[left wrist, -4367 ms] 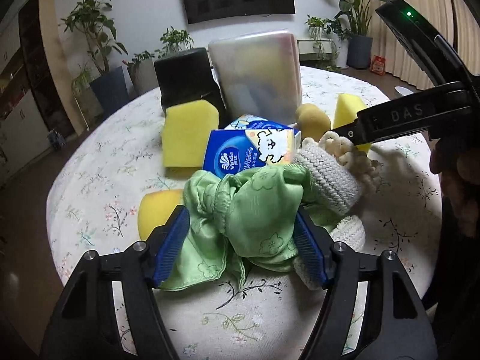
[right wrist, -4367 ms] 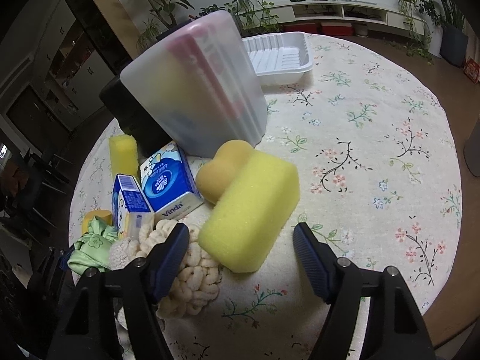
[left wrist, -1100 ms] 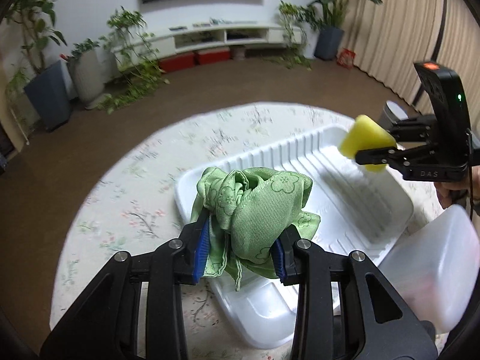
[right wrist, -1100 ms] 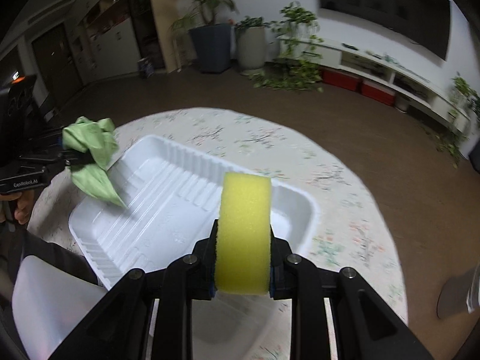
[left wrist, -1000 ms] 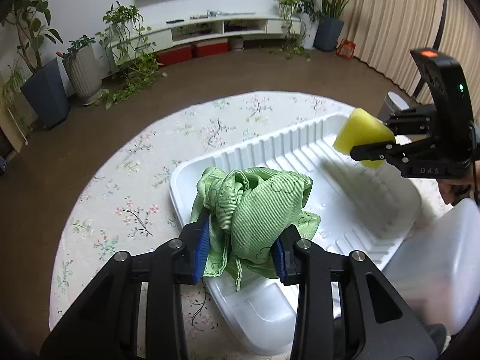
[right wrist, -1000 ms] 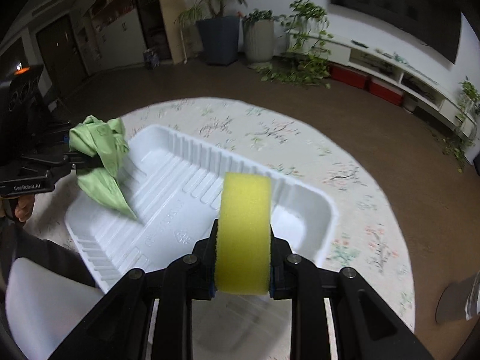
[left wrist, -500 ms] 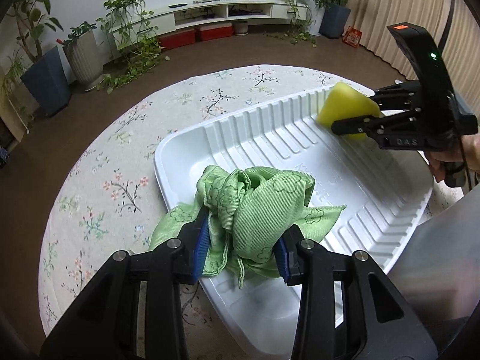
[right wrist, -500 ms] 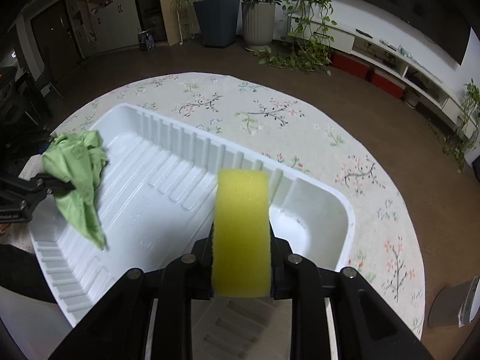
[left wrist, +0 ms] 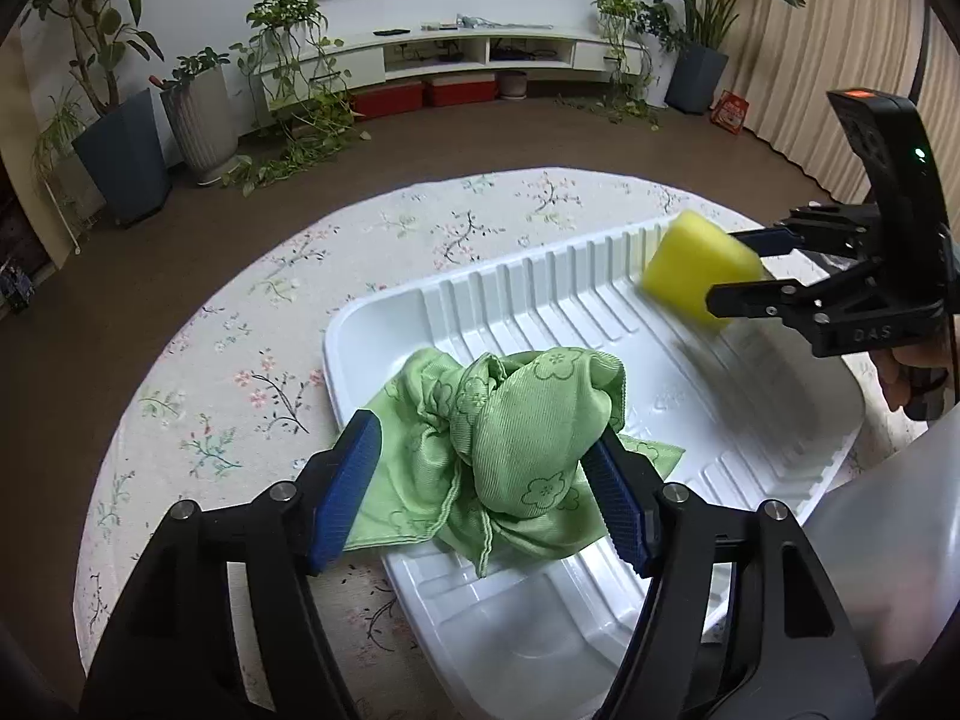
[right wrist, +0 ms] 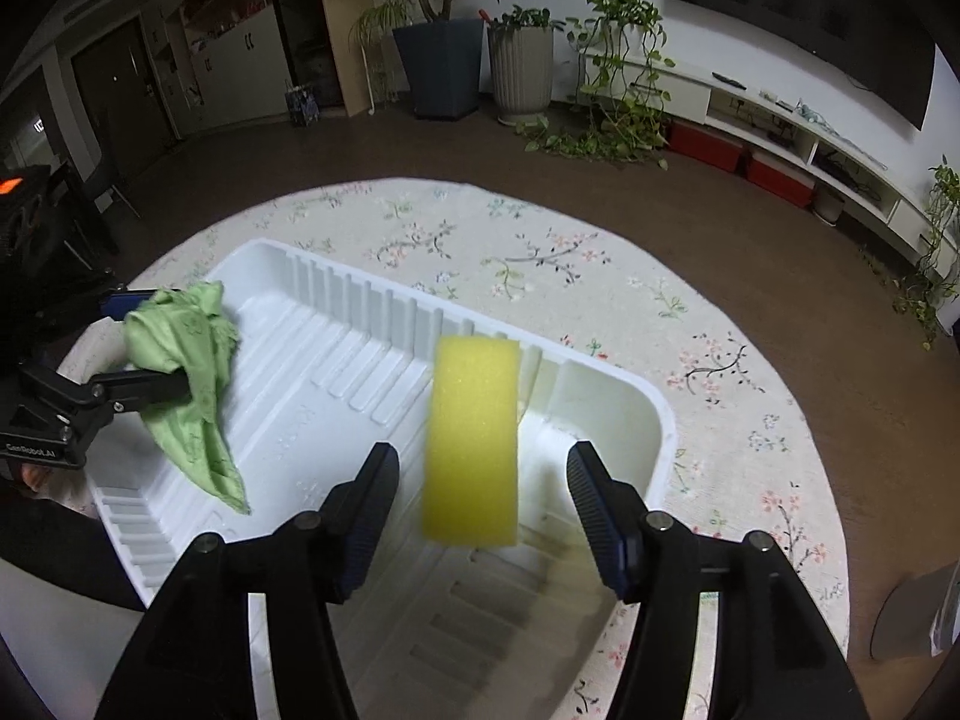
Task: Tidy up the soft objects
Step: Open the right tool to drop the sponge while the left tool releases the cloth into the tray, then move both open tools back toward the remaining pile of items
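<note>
A crumpled green cloth (left wrist: 510, 438) rests on the near left end of the white ribbed tray (left wrist: 600, 276), one corner draped over the rim. My left gripper (left wrist: 483, 492) straddles it with its jaws opening. The left pad stands clear of the cloth and the right pad is just at its side. In the right wrist view a yellow sponge (right wrist: 471, 438) stands on end, blurred, over the tray (right wrist: 600, 384). My right gripper (right wrist: 483, 510) has its jaws opening, with a gap on each side of the sponge. Each gripper also shows in the other's view: the left gripper (right wrist: 144, 342) and the right gripper (left wrist: 726, 269).
The tray lies on a round table with a floral cloth (left wrist: 240, 324), whose edge curves close behind the tray. A translucent plastic box (left wrist: 888, 540) stands right beside the tray's near end. A person's hand (left wrist: 906, 372) holds the right gripper. Potted plants stand on the floor beyond.
Both grippers carried their loads down over the tray, then spread their jaws. The cloth has slumped onto the tray, and the sponge is freed from the pads.
</note>
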A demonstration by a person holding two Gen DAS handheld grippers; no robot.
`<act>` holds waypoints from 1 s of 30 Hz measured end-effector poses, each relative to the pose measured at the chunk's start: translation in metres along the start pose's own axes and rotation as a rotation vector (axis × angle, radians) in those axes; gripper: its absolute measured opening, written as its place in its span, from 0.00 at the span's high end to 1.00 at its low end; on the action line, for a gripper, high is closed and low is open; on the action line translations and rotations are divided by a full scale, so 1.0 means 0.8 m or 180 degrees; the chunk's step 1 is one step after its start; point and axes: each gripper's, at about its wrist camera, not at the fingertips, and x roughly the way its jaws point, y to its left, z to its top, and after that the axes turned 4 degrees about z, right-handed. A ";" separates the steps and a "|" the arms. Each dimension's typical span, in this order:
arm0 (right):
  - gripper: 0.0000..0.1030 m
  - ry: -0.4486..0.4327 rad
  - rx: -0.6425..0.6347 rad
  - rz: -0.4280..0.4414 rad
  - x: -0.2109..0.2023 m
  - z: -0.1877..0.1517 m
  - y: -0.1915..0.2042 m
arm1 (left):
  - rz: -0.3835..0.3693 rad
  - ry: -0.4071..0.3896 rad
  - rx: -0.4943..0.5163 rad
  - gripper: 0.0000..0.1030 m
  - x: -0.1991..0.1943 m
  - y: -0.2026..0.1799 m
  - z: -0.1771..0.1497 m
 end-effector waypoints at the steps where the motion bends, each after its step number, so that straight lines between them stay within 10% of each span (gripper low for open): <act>1: 0.40 -0.0025 -0.0005 0.0008 -0.004 0.000 0.001 | 0.0012 -0.0020 -0.0024 0.36 -0.002 0.003 0.002; 17: 0.34 -0.0366 0.0251 -0.0065 -0.072 -0.018 -0.026 | -0.0033 -0.0480 -0.0459 0.17 -0.062 0.036 0.004; 30: 0.31 -0.0572 0.0563 -0.0109 -0.145 -0.075 -0.035 | 0.0100 -0.0712 -0.1001 0.11 -0.165 0.072 -0.097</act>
